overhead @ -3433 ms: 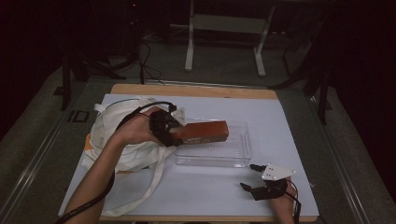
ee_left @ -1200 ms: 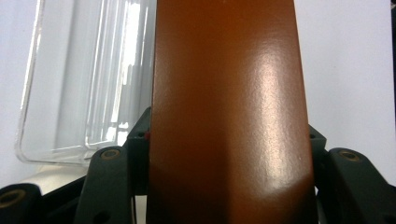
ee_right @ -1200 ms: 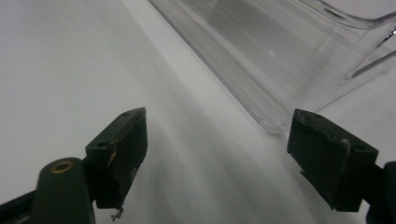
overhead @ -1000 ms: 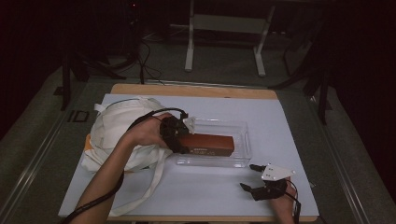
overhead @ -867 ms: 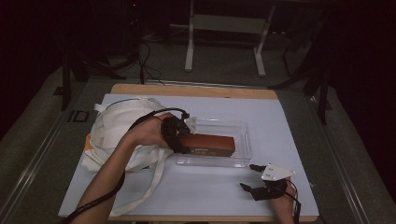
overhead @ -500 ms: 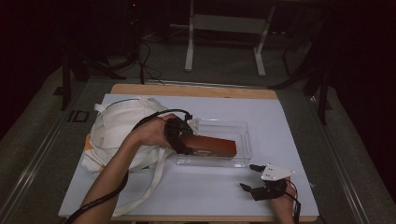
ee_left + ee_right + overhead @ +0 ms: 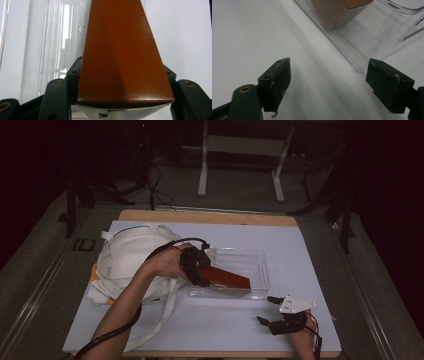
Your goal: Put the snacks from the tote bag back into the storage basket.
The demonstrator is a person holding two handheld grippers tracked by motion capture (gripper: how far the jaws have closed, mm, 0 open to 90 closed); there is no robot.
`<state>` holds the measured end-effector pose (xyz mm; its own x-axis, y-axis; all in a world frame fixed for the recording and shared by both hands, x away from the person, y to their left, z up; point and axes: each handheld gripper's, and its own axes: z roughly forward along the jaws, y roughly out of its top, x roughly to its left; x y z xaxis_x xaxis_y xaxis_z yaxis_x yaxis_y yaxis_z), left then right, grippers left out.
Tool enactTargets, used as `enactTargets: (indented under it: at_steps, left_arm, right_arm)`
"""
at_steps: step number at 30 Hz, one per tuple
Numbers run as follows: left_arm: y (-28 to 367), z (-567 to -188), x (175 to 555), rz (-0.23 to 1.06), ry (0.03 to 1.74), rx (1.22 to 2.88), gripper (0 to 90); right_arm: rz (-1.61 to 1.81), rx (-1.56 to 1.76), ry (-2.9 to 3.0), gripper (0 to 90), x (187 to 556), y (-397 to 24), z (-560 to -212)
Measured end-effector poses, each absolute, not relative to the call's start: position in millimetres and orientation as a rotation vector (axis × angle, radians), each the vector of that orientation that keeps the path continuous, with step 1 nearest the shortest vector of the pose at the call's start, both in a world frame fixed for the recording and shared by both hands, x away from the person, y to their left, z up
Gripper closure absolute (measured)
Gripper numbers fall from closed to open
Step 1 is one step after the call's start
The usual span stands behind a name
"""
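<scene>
Reddish-brown box (image 7: 227,277), tilted far end down into clear plastic tray (image 7: 260,270), gripped at near end by left gripper (image 7: 197,267) for lowering flat. Right gripper (image 7: 280,320) spread wide, idle on table (image 7: 310,250), out of the way. Cloth bag (image 7: 127,260) just left.

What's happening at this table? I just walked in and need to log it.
A person works with a gripper in each hand. The left gripper is shut on a brown box, tilting its far end down into a clear bin. A white bag lies left of the bin. The right gripper rests open near the table's front edge.
</scene>
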<state>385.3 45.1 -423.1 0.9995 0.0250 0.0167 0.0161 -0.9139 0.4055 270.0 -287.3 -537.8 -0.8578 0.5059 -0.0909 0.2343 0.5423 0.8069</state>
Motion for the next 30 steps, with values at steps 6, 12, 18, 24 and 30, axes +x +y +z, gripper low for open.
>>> enactTargets:
  at_steps: [6,12,18,24,30]
  left_arm:
    - [45.9,-423.5,386.8,0.011,0.058,2.722,40.6]
    - [46.1,-421.5,387.1,-0.009,0.083,2.706,38.8]
    - [46.7,-421.2,387.5,-0.019,0.111,2.702,37.3]
    - [48.3,-417.6,387.9,-0.046,0.138,2.679,36.4]
    - [48.3,-415.8,387.0,-0.043,0.137,2.68,36.5]
  right_arm:
    - [1.22,0.611,2.471,20.1,270.1,-287.1,-537.8]
    - [1.216,0.61,2.474,20.1,270.2,-286.9,-537.9]
    - [1.212,0.606,2.476,20.1,270.3,-286.7,-537.9]
    - [1.211,0.606,2.477,20.1,270.4,-286.6,-537.9]
    - [1.21,0.605,2.478,20.1,270.4,-286.5,-538.0]
